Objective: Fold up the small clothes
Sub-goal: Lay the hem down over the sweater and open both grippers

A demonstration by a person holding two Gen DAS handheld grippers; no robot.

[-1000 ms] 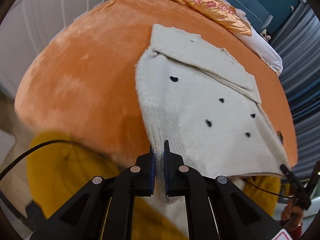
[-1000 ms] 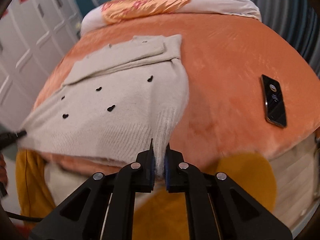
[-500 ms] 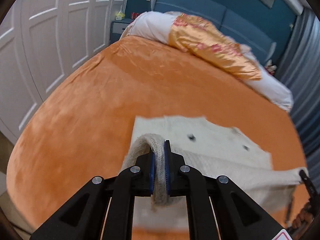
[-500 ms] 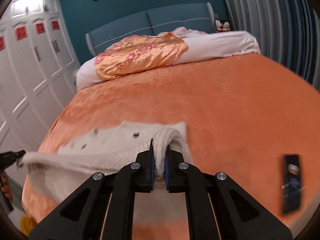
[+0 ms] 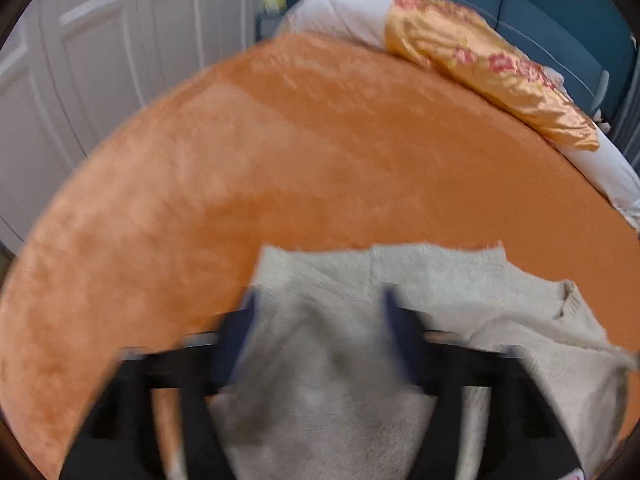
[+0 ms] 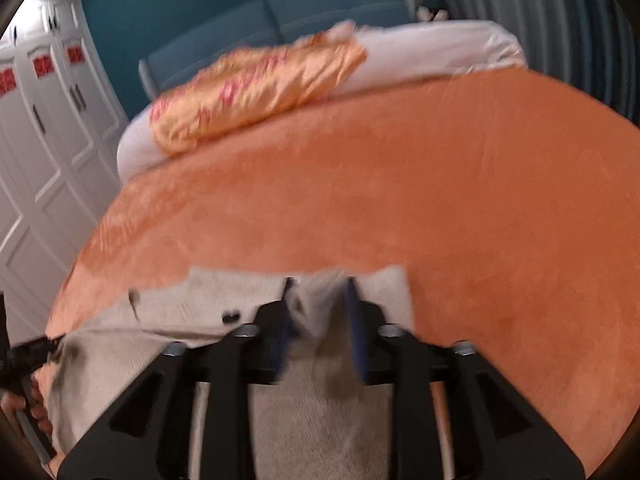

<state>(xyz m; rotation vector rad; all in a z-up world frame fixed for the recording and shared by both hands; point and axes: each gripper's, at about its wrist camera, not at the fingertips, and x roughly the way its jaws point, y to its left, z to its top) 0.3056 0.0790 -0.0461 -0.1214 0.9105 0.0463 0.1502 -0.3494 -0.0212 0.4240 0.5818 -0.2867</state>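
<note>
A cream knitted cardigan (image 5: pixel 460 292) with small black heart buttons lies folded over on the orange bedspread (image 5: pixel 320 152). It also shows in the right wrist view (image 6: pixel 224 300). My left gripper (image 5: pixel 318 312) is open, its blurred jaws wide apart over the cardigan's folded left edge. My right gripper (image 6: pixel 318 304) is open too, jaws apart over the cardigan's right edge, with cloth lying loose between them. The left gripper's tip (image 6: pixel 36 350) shows at the far left of the right wrist view.
The orange bedspread (image 6: pixel 460 200) stretches far ahead. An orange floral pillow (image 5: pixel 492 64) and white pillow (image 6: pixel 440 48) lie at the blue headboard. White wardrobe doors (image 5: pixel 100 60) stand to the left; grey curtains (image 6: pixel 540 12) hang to the right.
Both grippers carried the cardigan's hem up and forward over its upper part, lowered it, and opened, letting the hem go. The frames are now motion-blurred.
</note>
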